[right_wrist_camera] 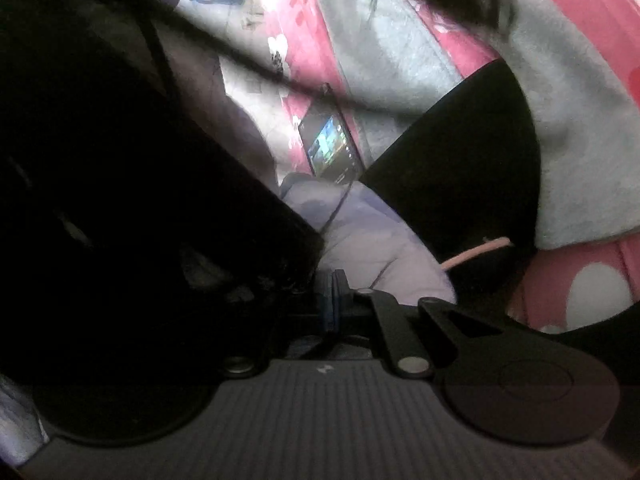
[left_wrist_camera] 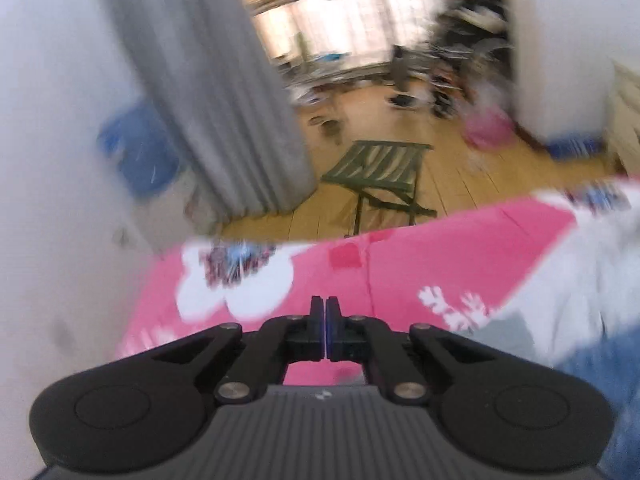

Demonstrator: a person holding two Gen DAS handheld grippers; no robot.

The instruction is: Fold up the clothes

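Pink fleecy blanket (left_wrist_camera: 400, 264) lies under the left tongs (left_wrist_camera: 326, 304), pressed together empty; right tongs (right_wrist_camera: 334, 280) likewise closed beside dark cloth (right_wrist_camera: 140, 200).

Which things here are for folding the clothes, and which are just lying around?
For the job:
left gripper, shut and empty
right gripper, shut beside a black garment
grey garment
lilac garment

Just lying about:
phone
green folding stool
grey curtain
pink bedcover
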